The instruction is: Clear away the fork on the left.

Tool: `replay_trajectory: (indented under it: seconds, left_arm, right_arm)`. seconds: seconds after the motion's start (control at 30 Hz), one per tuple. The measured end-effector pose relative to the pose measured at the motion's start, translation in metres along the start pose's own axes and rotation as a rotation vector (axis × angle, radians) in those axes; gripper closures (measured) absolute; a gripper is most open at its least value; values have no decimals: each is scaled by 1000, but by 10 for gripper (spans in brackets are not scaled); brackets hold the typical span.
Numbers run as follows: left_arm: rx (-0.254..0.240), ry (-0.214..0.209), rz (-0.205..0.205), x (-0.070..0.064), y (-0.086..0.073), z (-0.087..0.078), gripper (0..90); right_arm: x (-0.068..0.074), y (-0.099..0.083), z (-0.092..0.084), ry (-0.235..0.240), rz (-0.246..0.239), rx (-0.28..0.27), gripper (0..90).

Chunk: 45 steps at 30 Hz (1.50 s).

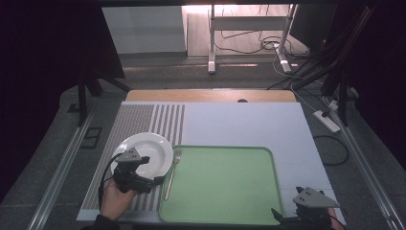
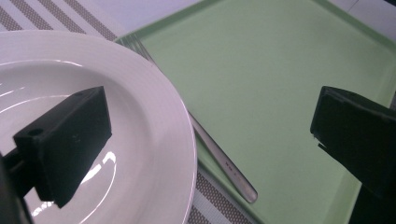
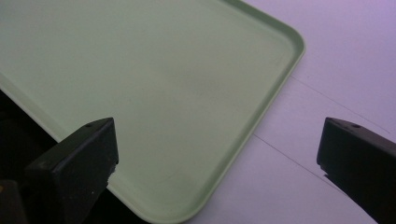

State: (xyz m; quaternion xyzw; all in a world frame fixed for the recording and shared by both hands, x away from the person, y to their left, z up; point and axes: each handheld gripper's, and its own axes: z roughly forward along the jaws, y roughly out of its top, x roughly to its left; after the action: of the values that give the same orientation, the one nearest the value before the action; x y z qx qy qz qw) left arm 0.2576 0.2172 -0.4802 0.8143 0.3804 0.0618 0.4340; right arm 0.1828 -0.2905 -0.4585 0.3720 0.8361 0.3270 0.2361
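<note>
A white plate (image 1: 148, 148) lies on the striped placemat (image 1: 139, 120), left of a green tray (image 1: 225, 187). A metal fork (image 1: 172, 172) rests between them along the tray's left rim. My left gripper (image 1: 143, 181) hovers over the plate's near edge, open; in the left gripper view one jaw is above the plate (image 2: 140, 116), the other above the tray (image 2: 261, 84), with the fork (image 2: 224, 163) between. My right gripper (image 1: 299, 218) is open at the tray's near right corner (image 3: 187, 93).
The tray sits on a pale table mat (image 1: 249, 124) over a wooden tabletop (image 1: 210, 95). Beyond the table stand a desk frame (image 1: 249, 28), cables and a power strip (image 1: 328, 120) on the floor.
</note>
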Motion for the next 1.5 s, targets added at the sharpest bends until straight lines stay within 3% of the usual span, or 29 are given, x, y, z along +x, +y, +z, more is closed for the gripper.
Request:
replay_trajectory:
  seconds: [0.2,0.53,0.87,1.3,1.5]
  left_arm:
    - [-15,-7,-41,3,-9,-9,0]
    - [-10,20,-74,1,-25,-21,0]
    - [-61,40,-138,1,-46,-40,0]
    - [-54,55,-149,-3,-65,-54,0]
    - [-81,72,-144,-7,-70,-63,0]
  right_arm:
    - [0,0,0,1,2,-2,0]
    - [0,0,0,2,5,1,0]
    - [-1,0,1,3,7,5,0]
    - [-1,0,1,1,5,8,0]
    - [0,0,1,0,8,13,0]
